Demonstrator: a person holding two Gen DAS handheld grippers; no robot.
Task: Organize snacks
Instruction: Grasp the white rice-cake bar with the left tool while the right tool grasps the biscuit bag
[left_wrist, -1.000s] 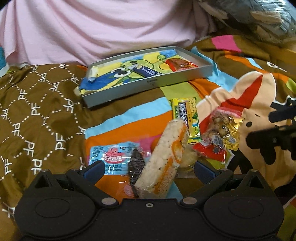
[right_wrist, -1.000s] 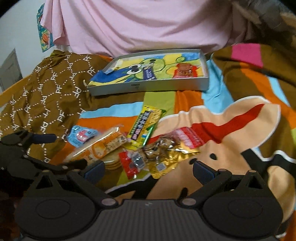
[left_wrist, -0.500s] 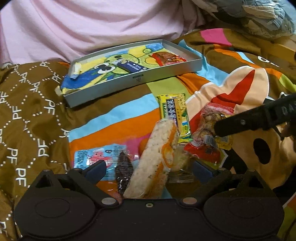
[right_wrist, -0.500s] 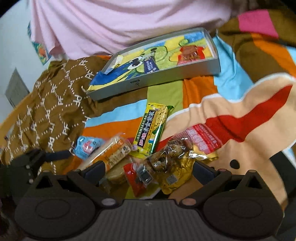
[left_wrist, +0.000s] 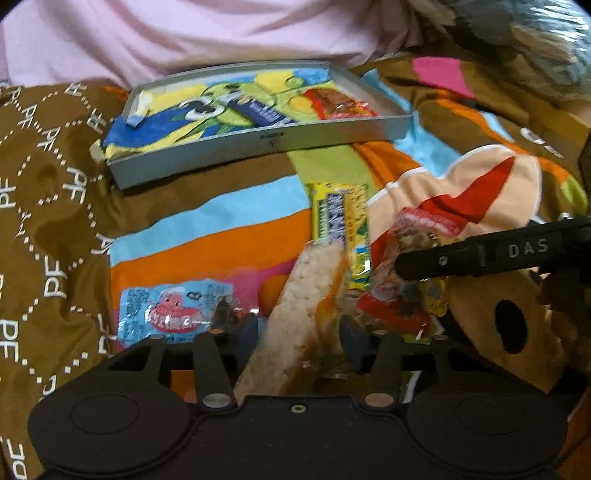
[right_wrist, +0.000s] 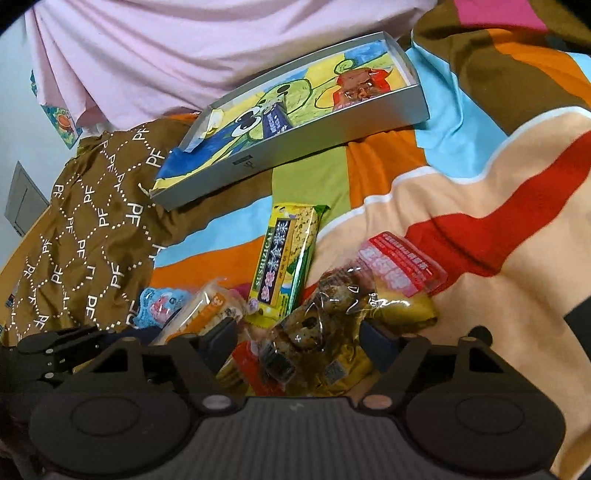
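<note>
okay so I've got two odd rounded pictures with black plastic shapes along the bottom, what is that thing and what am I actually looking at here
Those black shapes are two hand-held grippers: simple two-finger tongs that a person squeezes, one in each hand. Each carries a wide-angle camera looking forward along its fingers, which is why the pictures bulge.

In the left camera's picture, the left hand-held gripper has closed its fingers on a long pale rice cracker bar. In the right camera's picture, the right hand-held gripper straddles a gold and red snack packet; whether it actually grips it is unclear.

Everything lies on a colourful blanket. Also there: a yellow-green snack bar, a small blue candy packet, and a grey tray with a few snacks already inside.
</note>
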